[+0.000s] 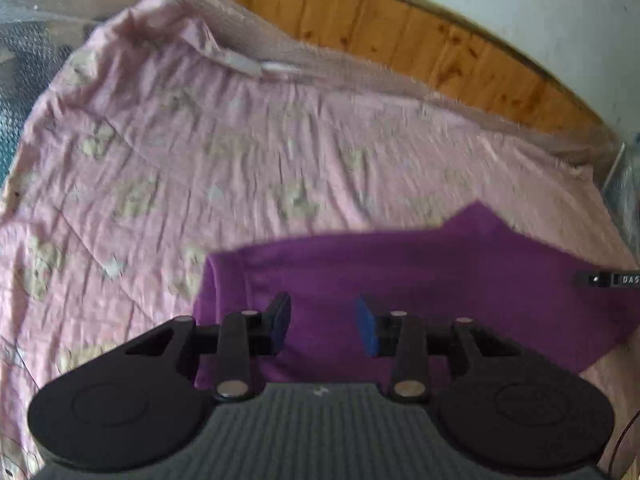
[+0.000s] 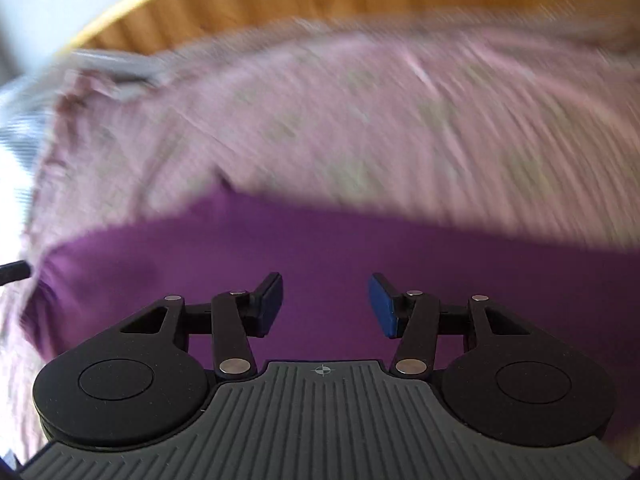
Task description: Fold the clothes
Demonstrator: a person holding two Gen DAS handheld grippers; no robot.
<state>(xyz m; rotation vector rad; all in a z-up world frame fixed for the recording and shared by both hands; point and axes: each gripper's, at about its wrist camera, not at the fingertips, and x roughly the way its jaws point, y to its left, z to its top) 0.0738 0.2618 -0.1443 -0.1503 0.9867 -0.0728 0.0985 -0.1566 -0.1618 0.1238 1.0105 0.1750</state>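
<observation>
Left wrist view: the left gripper hangs with fingers apart, gripping nothing, over the purple garment spread on the pink sheet.

Right wrist view: the right gripper is likewise released, fingers apart above the purple garment, blurred pink sheet beyond the fingertips.

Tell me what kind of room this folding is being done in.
Most likely a bedroom: the purple garment lies on a crumpled pink printed bedsheet spread over a wide soft surface, with a wooden headboard of knotty planks behind it against a pale wall.
</observation>
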